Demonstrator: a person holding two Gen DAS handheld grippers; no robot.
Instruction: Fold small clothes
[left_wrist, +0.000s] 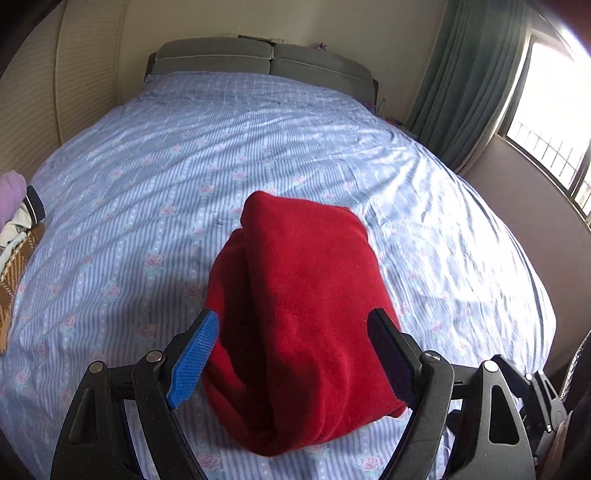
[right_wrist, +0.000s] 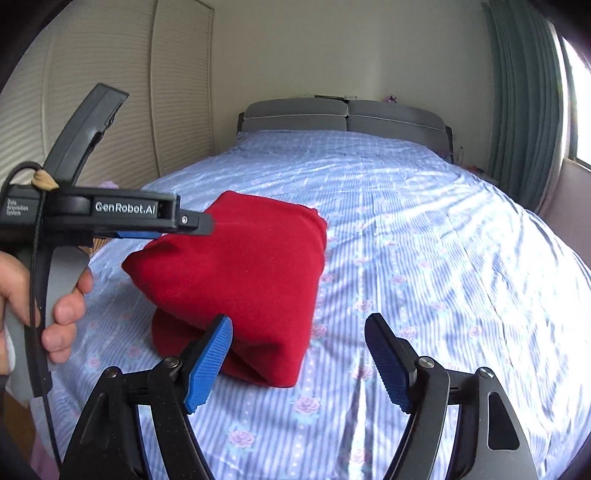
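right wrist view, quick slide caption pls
Folded red garment lies on the floral bedsheet; right gripper open beside it.

The heap of clothes (left_wrist: 16, 236) at the bed's left side runs off the picture's edge, the person's hand (right_wrist: 44, 306) is cropped at the wrist, and small clutter (right_wrist: 391, 98) atop the headboard is unreadably tiny.

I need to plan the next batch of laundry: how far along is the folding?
Done: the red garment lies folded on the bed. In hand: nothing; the left gripper and right gripper are open. Left: the clothes pile looks unfolded.
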